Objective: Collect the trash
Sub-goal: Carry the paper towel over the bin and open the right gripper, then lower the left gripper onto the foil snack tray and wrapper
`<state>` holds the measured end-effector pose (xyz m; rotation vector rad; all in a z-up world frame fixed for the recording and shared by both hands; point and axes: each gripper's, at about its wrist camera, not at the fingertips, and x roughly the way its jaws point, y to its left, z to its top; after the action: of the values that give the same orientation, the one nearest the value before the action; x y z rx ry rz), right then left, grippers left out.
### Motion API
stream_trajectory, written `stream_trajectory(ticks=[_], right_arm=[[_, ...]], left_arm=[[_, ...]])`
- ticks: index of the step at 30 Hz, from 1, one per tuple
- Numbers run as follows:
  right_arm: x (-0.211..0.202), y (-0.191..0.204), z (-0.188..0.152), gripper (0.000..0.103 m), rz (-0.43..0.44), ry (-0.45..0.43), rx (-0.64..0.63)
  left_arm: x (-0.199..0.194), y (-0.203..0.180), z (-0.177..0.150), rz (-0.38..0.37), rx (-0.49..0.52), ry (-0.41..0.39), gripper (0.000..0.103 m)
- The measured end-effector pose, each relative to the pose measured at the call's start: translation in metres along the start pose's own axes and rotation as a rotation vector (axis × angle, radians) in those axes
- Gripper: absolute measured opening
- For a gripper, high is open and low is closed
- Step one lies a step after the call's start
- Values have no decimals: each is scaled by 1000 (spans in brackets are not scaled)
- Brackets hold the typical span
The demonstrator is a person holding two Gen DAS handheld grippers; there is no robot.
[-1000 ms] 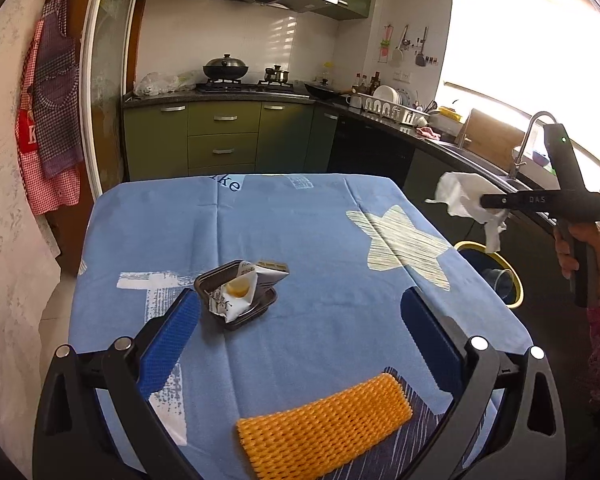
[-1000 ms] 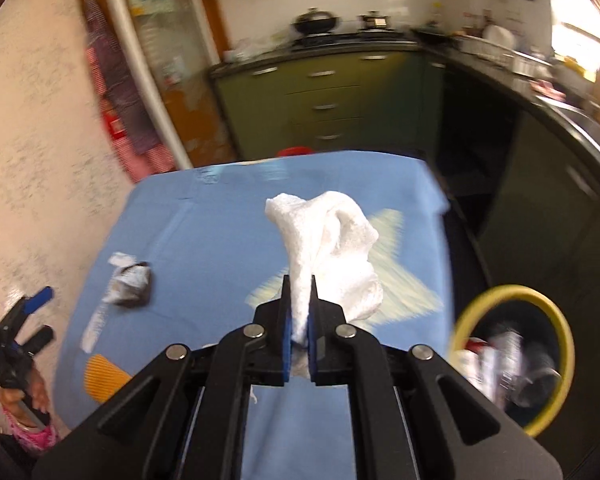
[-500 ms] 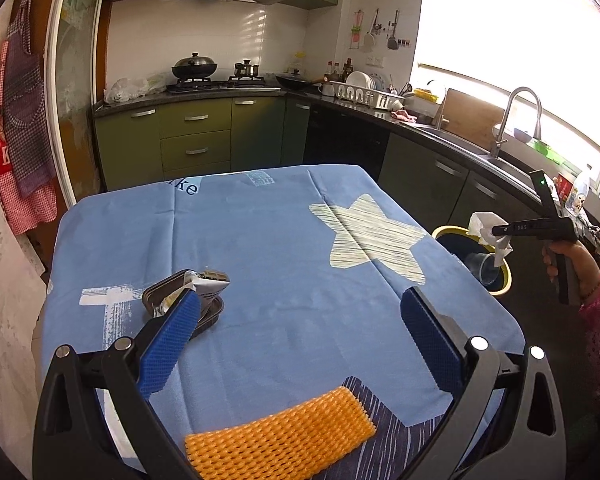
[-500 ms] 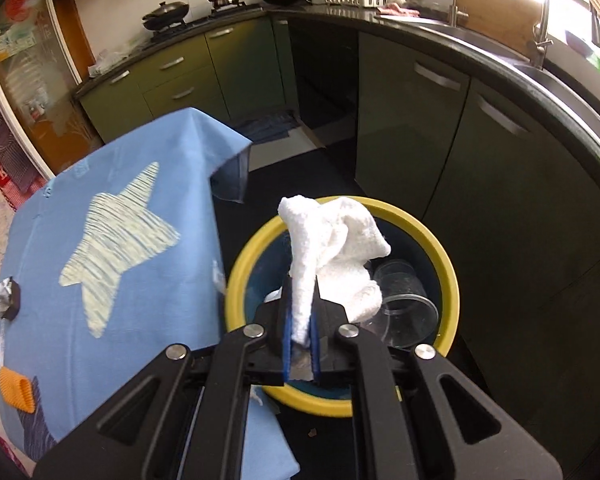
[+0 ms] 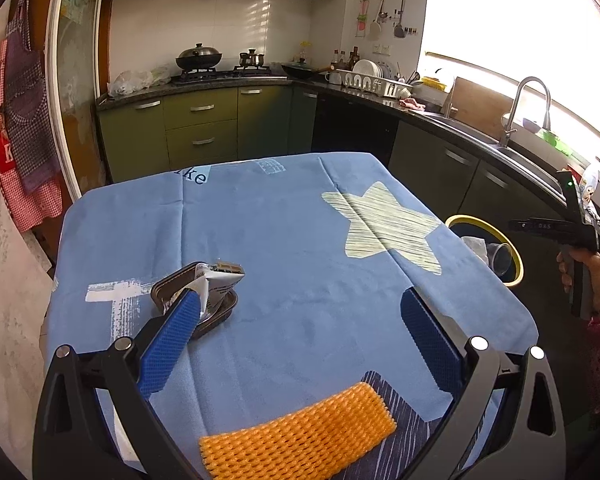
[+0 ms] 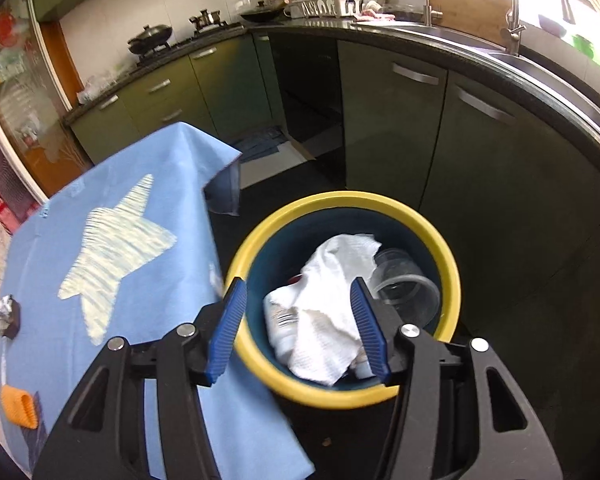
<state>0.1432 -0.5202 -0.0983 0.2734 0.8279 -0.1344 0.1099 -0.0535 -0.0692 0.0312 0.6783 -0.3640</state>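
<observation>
My right gripper [image 6: 298,292] is open and empty above the yellow-rimmed bin [image 6: 452,280] on the floor beside the table. A crumpled white paper towel [image 6: 324,304] lies inside the bin on a clear plastic cup [image 6: 408,288] and a white bottle [image 6: 280,320]. My left gripper [image 5: 300,300] is open over the blue tablecloth [image 5: 280,232]. A small dark tray with a crumpled wrapper [image 5: 204,292] sits by its left finger. An orange foam net [image 5: 300,436] lies at the near table edge. The right gripper [image 5: 552,226] also shows in the left wrist view, above the bin [image 5: 512,252].
Green kitchen cabinets [image 6: 400,112] and a dark counter with a sink tap [image 5: 528,108] run behind the bin. A stove with pots [image 5: 216,64] is at the back. Aprons [image 5: 24,128] hang on the left wall. The tray [image 6: 10,314] and orange net [image 6: 18,404] lie at the table's left.
My right gripper moved from over the table to above the bin, opened, and the white paper towel dropped into the bin. My left gripper shifted slightly towards the dark tray.
</observation>
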Motion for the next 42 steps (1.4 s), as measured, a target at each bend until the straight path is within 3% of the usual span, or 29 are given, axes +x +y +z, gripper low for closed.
stream_trajectory(ticks=[4, 9, 18, 23, 27, 34, 42], right_arm=[[-15, 31, -11, 56, 76, -19, -40], [-23, 66, -19, 59, 112, -38, -98], [-17, 97, -35, 60, 131, -18, -128], [-13, 103, -39, 60, 137, -11, -113], [-10, 108, -41, 61, 138, -7, -103], [-6, 113, -43, 63, 145, -2, -87], [-6, 123, -43, 63, 153, 1, -101]], left_arm=[[3, 10, -5, 20, -1, 27, 98], [7, 33, -4, 55, -21, 34, 98], [38, 63, 16, -57, 94, 92, 97], [61, 74, 18, -101, 178, 165, 70], [72, 83, 20, -102, 206, 193, 64], [81, 74, 16, -96, 340, 240, 51], [92, 76, 16, -106, 348, 269, 38]])
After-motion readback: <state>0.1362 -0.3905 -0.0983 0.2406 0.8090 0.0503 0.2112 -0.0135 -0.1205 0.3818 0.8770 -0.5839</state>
